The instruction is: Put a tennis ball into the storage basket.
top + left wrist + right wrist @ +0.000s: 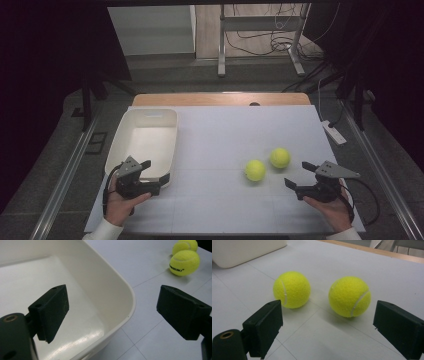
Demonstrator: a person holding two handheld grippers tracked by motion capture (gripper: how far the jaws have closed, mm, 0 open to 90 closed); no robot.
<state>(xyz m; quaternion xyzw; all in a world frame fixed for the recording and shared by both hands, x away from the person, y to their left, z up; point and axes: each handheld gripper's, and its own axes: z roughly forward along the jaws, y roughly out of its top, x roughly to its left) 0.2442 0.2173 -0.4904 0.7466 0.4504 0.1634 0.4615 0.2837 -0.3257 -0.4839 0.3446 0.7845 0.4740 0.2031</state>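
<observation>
Two yellow tennis balls lie side by side on the white mat: the nearer ball [255,170] [292,289] and the farther ball [280,157] [349,296]. My right gripper [298,174] [332,327] is open just to their right, jaws aimed at them with nothing between. A cream tray [145,137] [125,290] stands empty at the left. My left gripper [154,176] [112,312] hovers open at the tray's near right corner, one jaw over the tray's inside and one outside its rim. Both balls [184,262] show far off in the left gripper view.
The white mat [220,135] covers a wooden table [220,98] whose far edge shows behind it. Beyond the table stand metal frame legs [221,45] and floor cables [280,42]. A power strip [333,132] lies off the right edge.
</observation>
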